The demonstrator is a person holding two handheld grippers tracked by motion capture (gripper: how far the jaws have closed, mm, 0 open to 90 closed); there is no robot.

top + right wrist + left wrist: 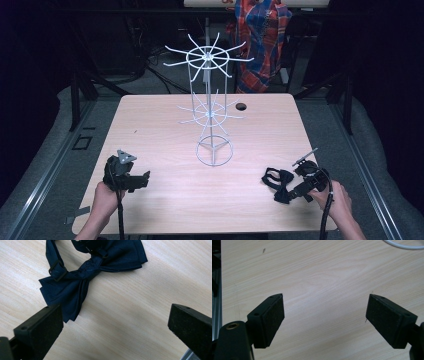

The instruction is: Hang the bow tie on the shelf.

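High view: pale wooden table. White wire display rack upright at centre, round base toward the near half, two tiers of spokes above. Small round hole near the far edge, right of the rack. Dark bow tie flat near the near right corner. Right gripper just beside the bow tie, held in the right hand at the near edge. Left gripper near the near left corner, held in the left hand, well apart from the bow tie.

Left gripper view: jaws spread wide over bare wood, nothing between. Curve of white rack wire at the top right.

Right gripper view: jaws spread wide, nothing pinched. Navy bow tie with strap and buckle lying ahead, one wing tip reaching close to the left-hand jaw; touching or not, cannot tell.
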